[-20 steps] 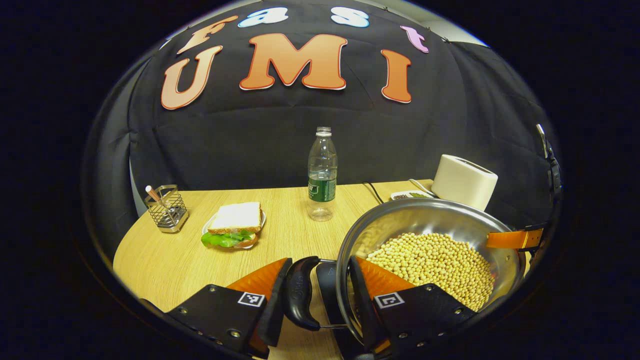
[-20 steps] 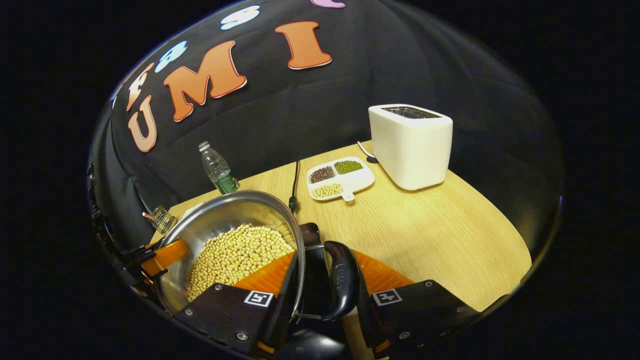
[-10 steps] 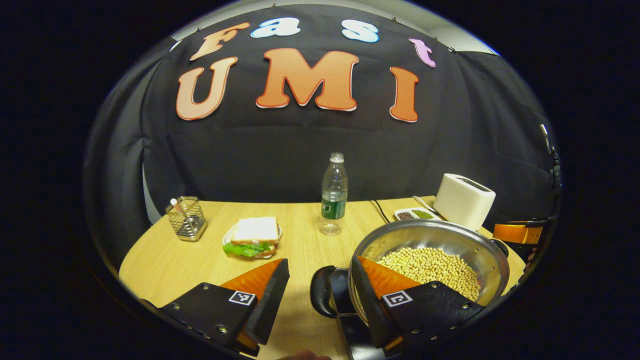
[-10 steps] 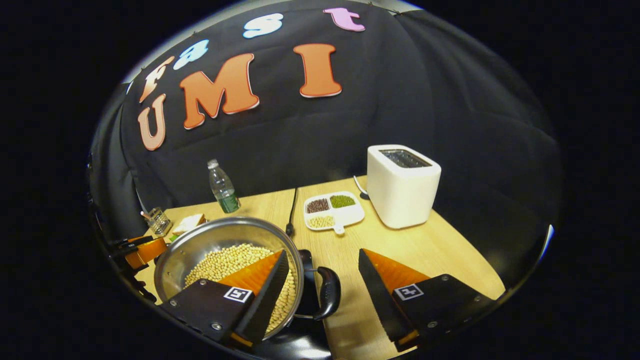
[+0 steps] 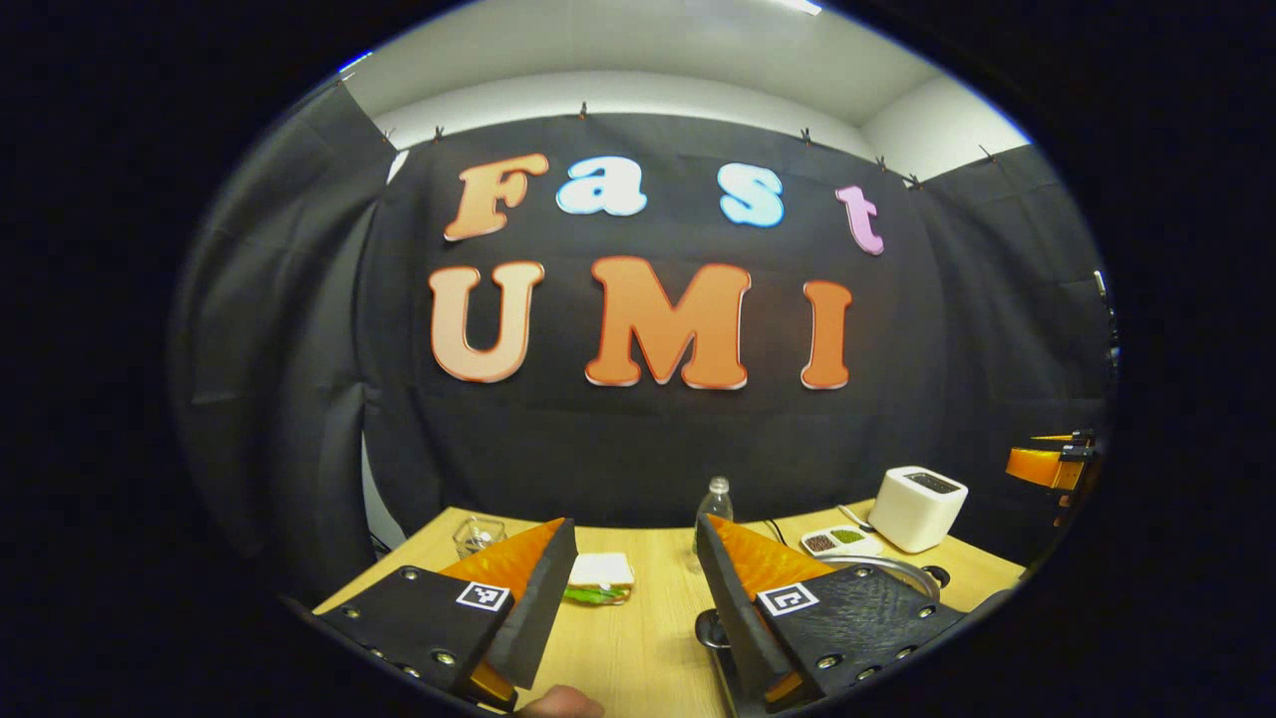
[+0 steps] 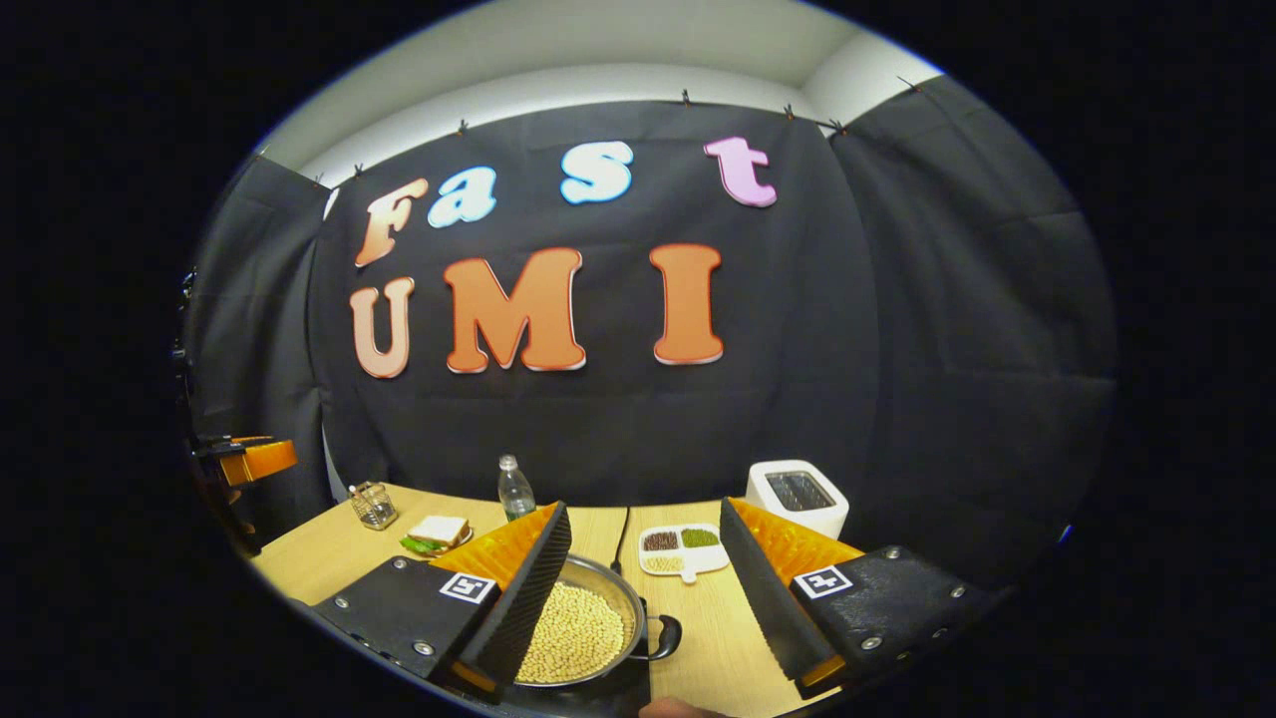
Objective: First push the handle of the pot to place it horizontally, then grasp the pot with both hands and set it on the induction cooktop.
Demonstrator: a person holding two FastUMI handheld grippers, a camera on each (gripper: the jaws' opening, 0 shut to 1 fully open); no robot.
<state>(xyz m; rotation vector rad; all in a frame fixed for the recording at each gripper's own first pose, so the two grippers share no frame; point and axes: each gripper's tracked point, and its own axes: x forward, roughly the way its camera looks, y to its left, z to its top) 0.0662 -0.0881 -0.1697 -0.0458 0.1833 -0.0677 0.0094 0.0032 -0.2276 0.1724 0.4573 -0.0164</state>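
Steel pot (image 6: 583, 626) of soybeans (image 6: 573, 633) sat on the black induction cooktop (image 6: 598, 698), low on the wooden desk (image 6: 718, 648). A second ago both tools gripped its side handles; since then each had let go and risen well above it. The left tool (image 5: 630, 608) and right tool (image 6: 646, 588) both stood wide open, holding nothing, with the toaster (image 6: 797, 494) far behind.

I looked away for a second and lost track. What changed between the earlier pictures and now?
Both let go: the left hand-held gripper and right hand-held gripper had each clamped a pot handle, then opened and pulled up and back from the table. The pot of beans now sits free on the dark cooktop. The bottle, toaster and sandwich stayed put.
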